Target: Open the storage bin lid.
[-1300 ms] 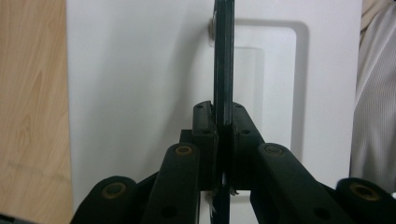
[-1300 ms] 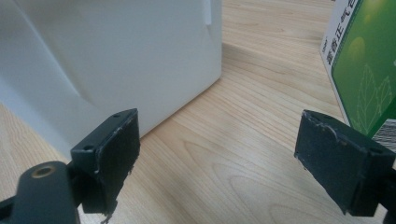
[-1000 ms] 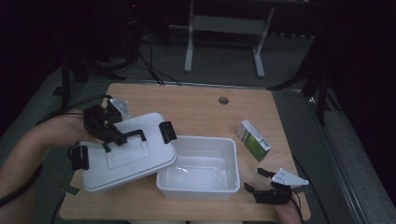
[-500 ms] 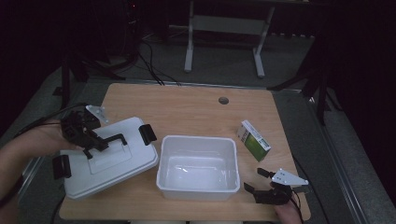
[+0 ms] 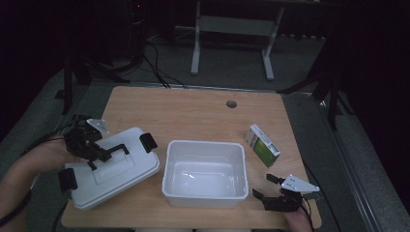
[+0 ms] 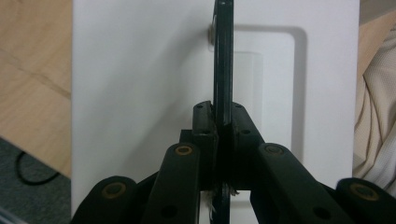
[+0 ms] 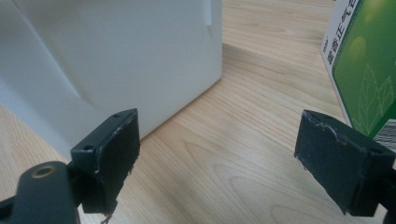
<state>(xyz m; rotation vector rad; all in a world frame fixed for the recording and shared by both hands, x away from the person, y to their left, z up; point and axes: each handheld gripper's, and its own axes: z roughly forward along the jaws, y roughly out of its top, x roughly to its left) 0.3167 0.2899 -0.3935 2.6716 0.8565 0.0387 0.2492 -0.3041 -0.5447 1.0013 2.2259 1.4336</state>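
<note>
Here the left gripper (image 5: pixel 93 151) was clamped on the lid's black handle (image 6: pixel 223 70); the right gripper (image 5: pixel 276 193) was held agape beside the white bin (image 5: pixel 205 193).

Smooth white plastic lid (image 5: pixel 113 171) with a black plastic handle (image 6: pixel 223 70); glossy translucent plastic bin (image 5: pixel 205 173); matt light wood-grain table (image 5: pixel 193 111); glossy green-and-white cardboard box (image 5: pixel 262 145).

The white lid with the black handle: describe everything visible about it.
The white lid looks like smooth plastic, rectangular with rounded corners and a recessed centre panel. It carries a black handle on top and a black latch at each short end. It sits at the table's left, beside the open bin, one corner overhanging. The left hand-held gripper is shut on its handle.
</note>
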